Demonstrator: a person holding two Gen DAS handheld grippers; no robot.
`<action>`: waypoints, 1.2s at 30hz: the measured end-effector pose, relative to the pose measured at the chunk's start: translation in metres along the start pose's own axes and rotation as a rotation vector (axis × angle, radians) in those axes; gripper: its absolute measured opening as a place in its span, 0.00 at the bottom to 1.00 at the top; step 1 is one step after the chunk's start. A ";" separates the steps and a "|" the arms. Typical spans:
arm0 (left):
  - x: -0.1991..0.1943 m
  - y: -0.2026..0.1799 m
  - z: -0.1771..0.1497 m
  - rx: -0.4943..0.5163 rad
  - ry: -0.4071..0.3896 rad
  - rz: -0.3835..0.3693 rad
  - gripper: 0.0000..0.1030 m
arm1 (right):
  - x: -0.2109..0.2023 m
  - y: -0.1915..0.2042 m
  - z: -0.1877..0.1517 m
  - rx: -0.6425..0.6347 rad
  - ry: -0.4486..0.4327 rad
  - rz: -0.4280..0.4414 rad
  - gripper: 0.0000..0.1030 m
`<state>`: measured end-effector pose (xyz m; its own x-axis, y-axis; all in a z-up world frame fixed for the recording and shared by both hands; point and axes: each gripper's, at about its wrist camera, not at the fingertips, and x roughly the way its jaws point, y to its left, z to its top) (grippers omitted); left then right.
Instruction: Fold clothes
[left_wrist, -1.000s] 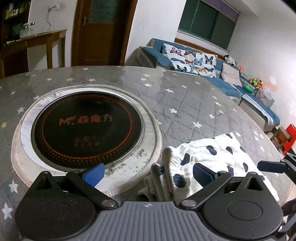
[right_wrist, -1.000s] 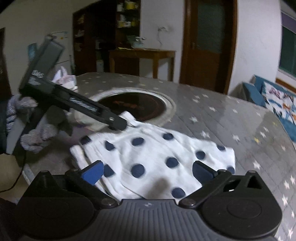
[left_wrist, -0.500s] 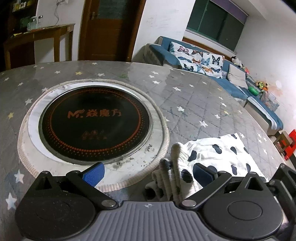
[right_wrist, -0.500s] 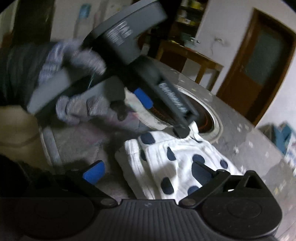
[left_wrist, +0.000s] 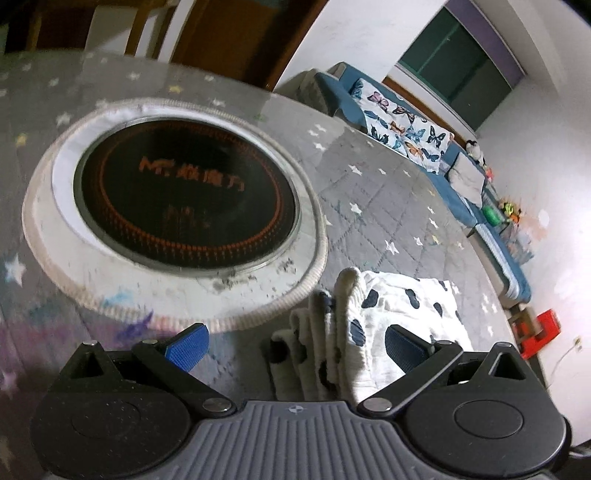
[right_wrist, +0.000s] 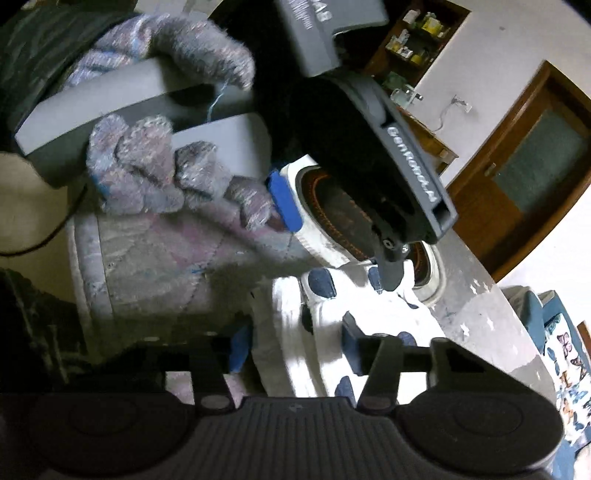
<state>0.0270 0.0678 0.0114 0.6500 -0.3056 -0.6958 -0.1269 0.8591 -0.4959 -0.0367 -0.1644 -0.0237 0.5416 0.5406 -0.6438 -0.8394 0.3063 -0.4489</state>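
— What lettering shows on the round black cooktop (left_wrist: 184, 195) set into the table?
— An orange "M" logo followed by Chinese characters, blurred. White lettering on the left gripper (right_wrist: 330, 243) is unreadable.

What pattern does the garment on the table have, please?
White garment with dark blue spots; clearest in the left wrist view.

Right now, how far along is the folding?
Partly done: the spotted cloth already lies bunched in layers on the table. Both the left gripper and right gripper straddle its edge, open. Still left: gripping it and finishing the fold.
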 end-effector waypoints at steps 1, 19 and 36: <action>0.000 0.001 0.000 -0.021 0.007 -0.007 1.00 | -0.001 -0.001 0.000 0.010 -0.007 0.000 0.43; 0.001 0.020 -0.024 -0.410 0.066 -0.217 1.00 | -0.039 -0.040 -0.008 0.239 -0.115 -0.012 0.26; 0.028 0.008 -0.024 -0.482 0.102 -0.307 0.81 | -0.029 -0.048 -0.014 0.286 -0.130 0.089 0.33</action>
<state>0.0260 0.0564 -0.0248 0.6382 -0.5698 -0.5177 -0.2866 0.4482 -0.8467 -0.0121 -0.2062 0.0077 0.4708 0.6653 -0.5794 -0.8718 0.4515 -0.1900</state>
